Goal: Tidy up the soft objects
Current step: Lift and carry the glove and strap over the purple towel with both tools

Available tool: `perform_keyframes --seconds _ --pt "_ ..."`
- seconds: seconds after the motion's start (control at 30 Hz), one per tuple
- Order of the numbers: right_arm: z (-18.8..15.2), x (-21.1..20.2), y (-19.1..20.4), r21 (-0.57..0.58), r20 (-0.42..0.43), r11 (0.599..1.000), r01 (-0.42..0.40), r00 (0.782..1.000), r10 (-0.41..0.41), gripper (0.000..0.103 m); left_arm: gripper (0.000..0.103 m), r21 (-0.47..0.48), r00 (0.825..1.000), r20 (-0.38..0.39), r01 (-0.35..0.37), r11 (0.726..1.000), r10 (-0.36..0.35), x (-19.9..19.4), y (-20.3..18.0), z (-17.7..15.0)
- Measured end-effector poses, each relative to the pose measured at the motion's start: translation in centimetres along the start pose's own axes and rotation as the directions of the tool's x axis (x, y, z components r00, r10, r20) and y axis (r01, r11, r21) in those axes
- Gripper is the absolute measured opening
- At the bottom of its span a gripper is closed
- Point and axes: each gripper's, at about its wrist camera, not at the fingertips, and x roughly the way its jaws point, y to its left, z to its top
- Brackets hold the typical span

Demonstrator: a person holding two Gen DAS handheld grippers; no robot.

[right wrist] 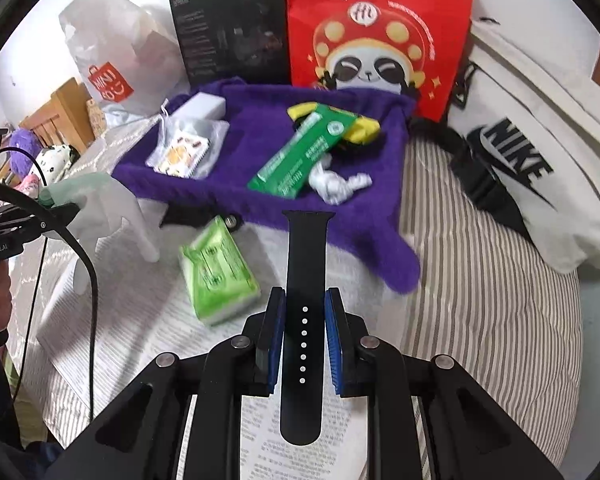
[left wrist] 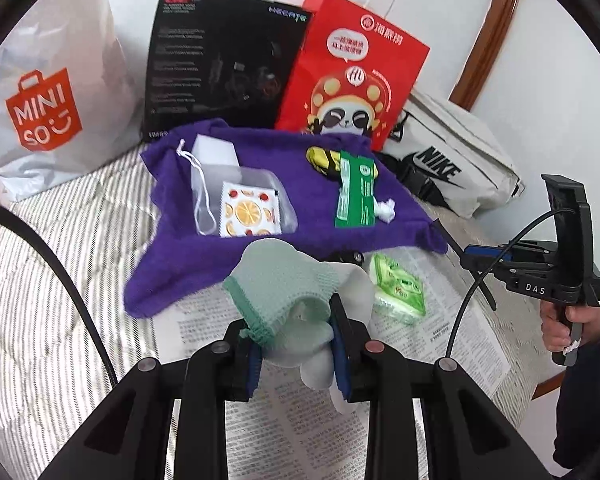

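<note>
My left gripper is shut on a pale green and white glove and holds it above the newspaper; the glove also shows in the right wrist view. My right gripper is shut on a black watch strap, held above the newspaper, pointing at the purple cloth. On the cloth lie a clear pouch with a fruit-print packet, a white block, a green packet, a yellow item and a white crumpled piece. A green tissue pack lies on the newspaper.
Behind the cloth stand a MINISO bag, a black box and a red panda bag. A white Nike bag lies at the right. Newspaper covers the striped bedding.
</note>
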Motion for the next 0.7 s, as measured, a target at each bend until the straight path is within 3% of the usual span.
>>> perform_keyframes --seconds 0.7 --pt "8.0 3.3 0.9 -0.019 0.048 0.996 -0.083 0.995 0.083 0.02 0.027 -0.009 1.0 0.03 0.004 1.0 -0.003 2.7 1.3 6.7"
